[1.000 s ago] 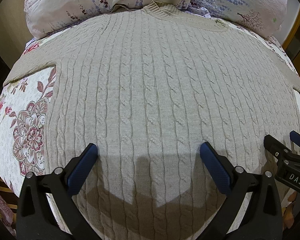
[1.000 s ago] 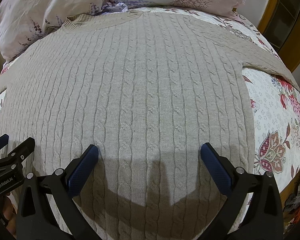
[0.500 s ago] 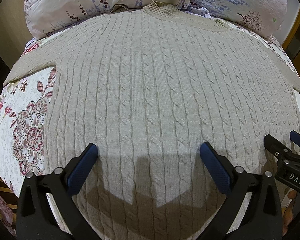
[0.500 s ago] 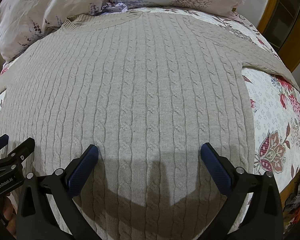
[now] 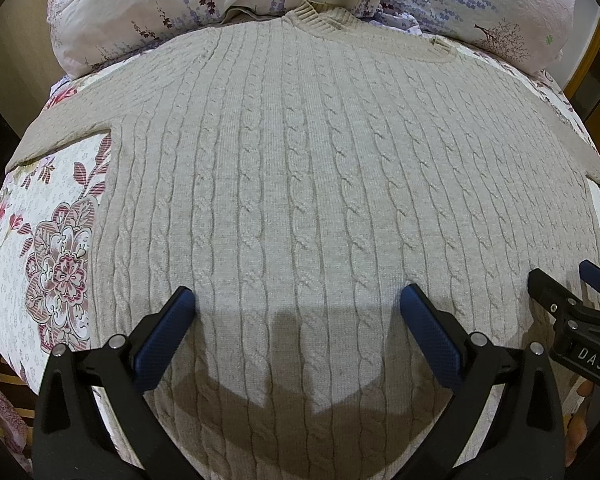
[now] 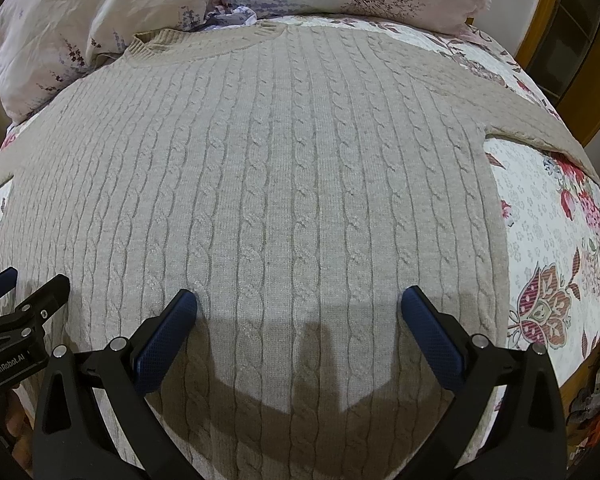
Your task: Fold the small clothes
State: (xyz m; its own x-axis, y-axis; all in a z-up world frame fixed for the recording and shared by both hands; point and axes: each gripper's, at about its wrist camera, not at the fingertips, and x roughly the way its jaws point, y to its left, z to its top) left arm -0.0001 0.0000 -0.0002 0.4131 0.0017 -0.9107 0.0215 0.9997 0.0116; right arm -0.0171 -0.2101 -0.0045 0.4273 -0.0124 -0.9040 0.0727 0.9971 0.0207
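Here, both hand-held grippers [image 5: 296,300] [image 6: 298,300] hover spread wide over a flat cable-knit sweater [image 5: 320,184].

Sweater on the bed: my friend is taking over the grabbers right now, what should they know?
Left gripper: open, holding nothing, over the hem end.
Right gripper: open, holding nothing, beside it.
The beige cable-knit sweater lies flat on the floral quilt, collar toward the pillows, sleeves spread out to both sides.
Done: it is laid out.
Left: every fold; no fold shows yet.
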